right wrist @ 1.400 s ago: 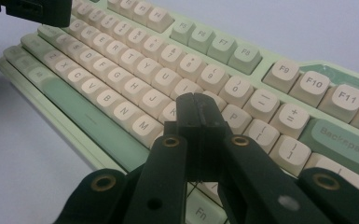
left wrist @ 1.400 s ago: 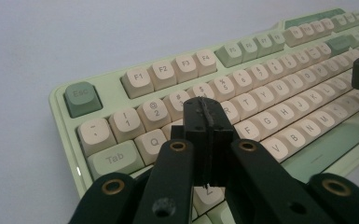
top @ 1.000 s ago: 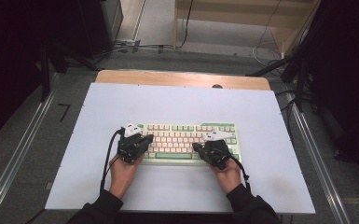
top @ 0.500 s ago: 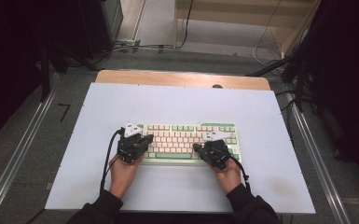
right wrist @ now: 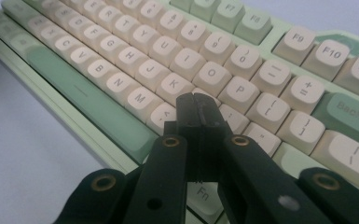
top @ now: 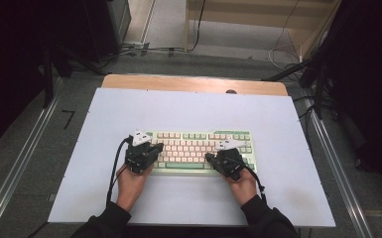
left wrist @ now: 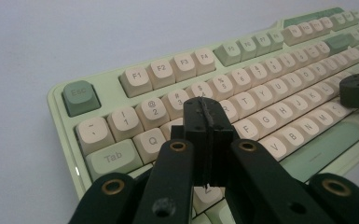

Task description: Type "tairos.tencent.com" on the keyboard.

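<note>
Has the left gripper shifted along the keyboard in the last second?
No. In the high view the left gripper sits at the keyboard's left end, just as before, judged against the keyboard's left edge.

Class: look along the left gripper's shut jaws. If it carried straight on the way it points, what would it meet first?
Most likely the keyboard: the left gripper points low over the letter rows, near W and E, so a keycap there comes first. Exact depth is unclear.
</note>
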`<state>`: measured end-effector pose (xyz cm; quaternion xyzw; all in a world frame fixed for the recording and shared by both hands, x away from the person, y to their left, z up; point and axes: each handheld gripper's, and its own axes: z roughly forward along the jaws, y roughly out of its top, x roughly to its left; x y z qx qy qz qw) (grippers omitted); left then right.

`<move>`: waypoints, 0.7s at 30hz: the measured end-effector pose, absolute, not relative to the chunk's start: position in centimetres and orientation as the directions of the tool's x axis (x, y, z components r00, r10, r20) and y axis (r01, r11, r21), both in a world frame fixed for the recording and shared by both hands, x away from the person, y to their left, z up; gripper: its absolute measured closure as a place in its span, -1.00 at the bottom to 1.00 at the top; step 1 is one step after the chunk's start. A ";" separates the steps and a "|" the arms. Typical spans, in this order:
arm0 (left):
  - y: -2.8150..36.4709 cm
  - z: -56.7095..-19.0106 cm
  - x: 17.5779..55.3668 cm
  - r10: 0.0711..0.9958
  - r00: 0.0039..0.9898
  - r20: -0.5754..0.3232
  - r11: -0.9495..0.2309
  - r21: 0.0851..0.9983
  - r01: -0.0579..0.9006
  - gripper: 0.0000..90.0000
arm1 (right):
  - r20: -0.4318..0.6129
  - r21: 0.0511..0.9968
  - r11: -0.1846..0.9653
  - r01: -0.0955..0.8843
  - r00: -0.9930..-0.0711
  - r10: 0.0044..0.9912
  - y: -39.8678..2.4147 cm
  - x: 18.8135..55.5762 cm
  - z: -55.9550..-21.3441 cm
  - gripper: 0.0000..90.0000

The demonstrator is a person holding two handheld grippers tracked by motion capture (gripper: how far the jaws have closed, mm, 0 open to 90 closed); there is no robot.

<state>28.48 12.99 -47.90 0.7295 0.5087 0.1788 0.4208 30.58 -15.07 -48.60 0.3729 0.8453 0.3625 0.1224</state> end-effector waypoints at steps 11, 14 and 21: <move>13.0 -47.9 28.5 0.892 0.419 -0.168 -0.127 0.797 0.591 1.00 | 0.068 0.747 0.421 0.514 -0.690 0.721 -15.3 30.3 -47.8 0.94; 13.0 -47.9 28.5 0.892 0.420 -0.168 -0.128 0.797 0.590 1.00 | 0.074 0.751 0.414 0.515 -0.688 0.722 -15.3 30.3 -47.8 0.94; 12.9 -47.9 28.5 0.893 0.419 -0.165 -0.130 0.797 0.589 1.00 | 0.076 0.760 0.405 0.508 -0.689 0.721 -15.3 30.3 -47.5 0.94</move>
